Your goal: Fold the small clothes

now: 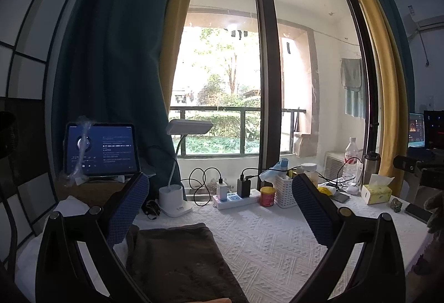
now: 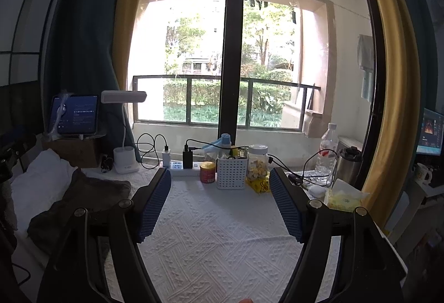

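A dark brown fleece garment [image 1: 180,261] lies folded flat on the white textured tablecloth [image 1: 272,242], near the table's left front. My left gripper [image 1: 220,189] is open and empty above the cloth, its left pad beside the garment's far left corner. In the right wrist view the same brown garment [image 2: 83,197] lies at the left, next to a white cloth [image 2: 38,181]. My right gripper [image 2: 220,186] is open and empty, held over bare tablecloth [image 2: 216,233] to the right of the garment.
Along the table's back stand a white desk lamp [image 1: 177,192], a power strip [image 1: 236,199] with chargers, a red can [image 2: 207,172], a white basket [image 2: 231,172], a jar [image 2: 258,161], a water bottle [image 2: 327,150], a steel flask [image 2: 348,164] and a tissue box [image 1: 377,192]. A tablet [image 1: 102,149] stands at the left.
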Tool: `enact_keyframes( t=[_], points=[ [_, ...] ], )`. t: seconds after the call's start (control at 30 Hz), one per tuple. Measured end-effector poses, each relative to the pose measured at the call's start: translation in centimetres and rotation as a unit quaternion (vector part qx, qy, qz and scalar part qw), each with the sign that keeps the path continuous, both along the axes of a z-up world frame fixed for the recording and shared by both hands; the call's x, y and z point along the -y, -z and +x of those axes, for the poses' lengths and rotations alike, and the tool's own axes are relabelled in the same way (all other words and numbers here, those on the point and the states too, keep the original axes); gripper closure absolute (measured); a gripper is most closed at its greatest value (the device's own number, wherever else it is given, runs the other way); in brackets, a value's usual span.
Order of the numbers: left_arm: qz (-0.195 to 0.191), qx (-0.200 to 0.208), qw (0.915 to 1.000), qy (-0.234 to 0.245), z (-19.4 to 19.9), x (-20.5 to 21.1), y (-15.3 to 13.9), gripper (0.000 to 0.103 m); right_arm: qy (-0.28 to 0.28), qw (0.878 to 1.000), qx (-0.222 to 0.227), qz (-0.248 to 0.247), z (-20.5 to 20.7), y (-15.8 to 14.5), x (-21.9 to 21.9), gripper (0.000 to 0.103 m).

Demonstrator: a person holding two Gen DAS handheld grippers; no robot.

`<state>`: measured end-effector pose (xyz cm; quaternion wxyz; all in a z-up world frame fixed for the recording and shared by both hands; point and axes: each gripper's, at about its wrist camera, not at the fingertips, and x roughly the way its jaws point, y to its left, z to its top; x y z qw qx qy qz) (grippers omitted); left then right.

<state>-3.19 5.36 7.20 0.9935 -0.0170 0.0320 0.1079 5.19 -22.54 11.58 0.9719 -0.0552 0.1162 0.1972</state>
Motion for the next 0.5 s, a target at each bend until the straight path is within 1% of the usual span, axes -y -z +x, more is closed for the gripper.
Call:
enact_keyframes(
  t=[0.5],
  points=[
    [0.000, -0.001, 1.0000, 0.009, 0.03, 0.45, -0.09, 0.001, 0.004, 1.000, -0.001, 0.002, 0.09, 0.26, 0.32, 0.026]
  ],
)
